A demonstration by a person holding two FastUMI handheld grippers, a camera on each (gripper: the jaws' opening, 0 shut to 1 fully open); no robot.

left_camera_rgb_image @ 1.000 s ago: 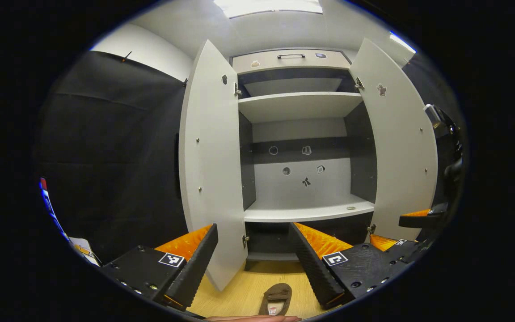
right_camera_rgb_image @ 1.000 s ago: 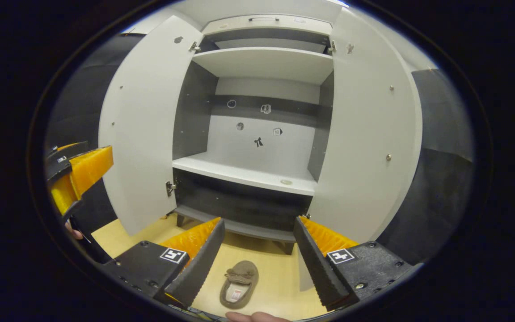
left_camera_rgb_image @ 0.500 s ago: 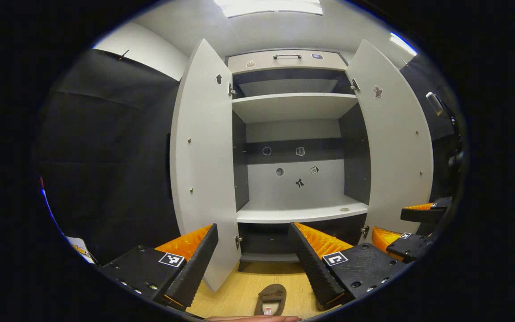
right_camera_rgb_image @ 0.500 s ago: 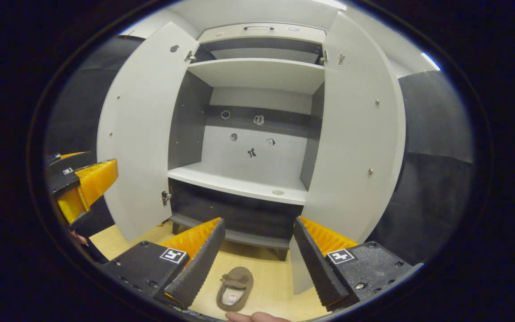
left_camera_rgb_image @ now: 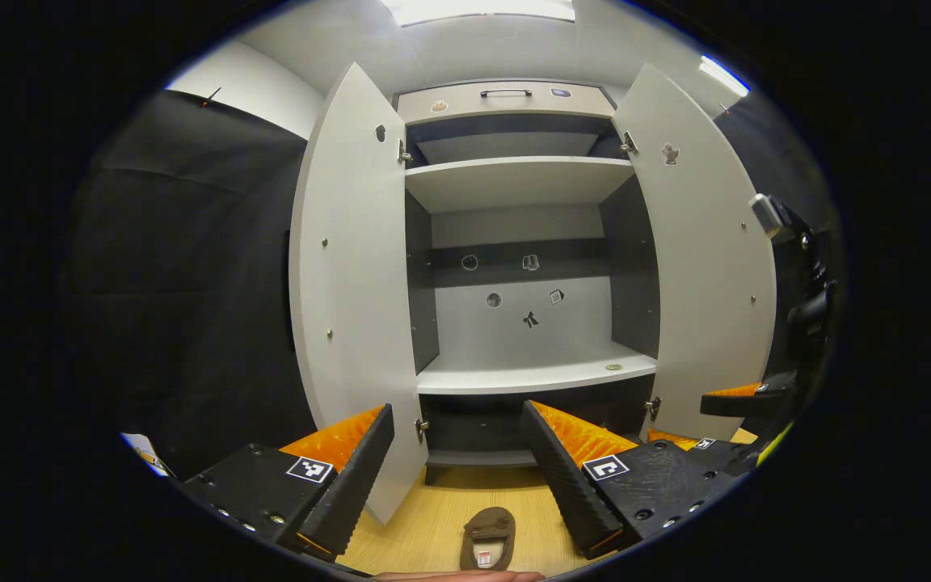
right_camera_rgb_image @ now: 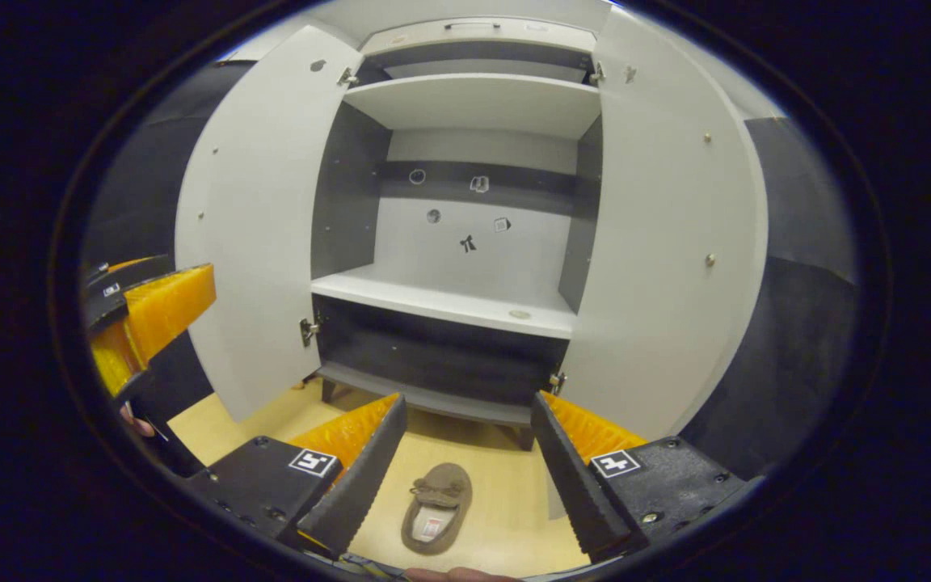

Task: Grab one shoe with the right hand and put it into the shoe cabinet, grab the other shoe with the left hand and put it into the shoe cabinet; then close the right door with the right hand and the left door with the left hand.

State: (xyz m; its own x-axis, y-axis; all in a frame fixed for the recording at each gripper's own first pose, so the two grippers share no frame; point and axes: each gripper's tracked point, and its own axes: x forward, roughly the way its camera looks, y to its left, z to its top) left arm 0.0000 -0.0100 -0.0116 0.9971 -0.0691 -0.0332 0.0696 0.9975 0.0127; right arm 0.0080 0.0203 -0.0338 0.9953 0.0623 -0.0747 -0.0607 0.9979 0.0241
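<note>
**Floor and shelves**

A brown shoe point(right_camera_rgb_image: 437, 507) is seen lying flat on the light wood floor point(right_camera_rgb_image: 506, 517), just in front of the cabinet. A small round disc point(right_camera_rgb_image: 520, 314) is spotted on the white middle shelf point(right_camera_rgb_image: 433, 301).

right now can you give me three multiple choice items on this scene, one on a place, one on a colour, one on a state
1. Where is the shoe?
A. on the floor before the cabinet
B. on the middle shelf
C. in the right gripper

2. What colour is the shoe?
A. white
B. brown
C. red

3. How are the cabinet doors?
A. both shut
B. one open
C. both open

Answers: 1 A, it lies on the wooden floor below the open gripper. 2 B, the upper is brown. 3 C, the left door and right door both swing outward.
</note>
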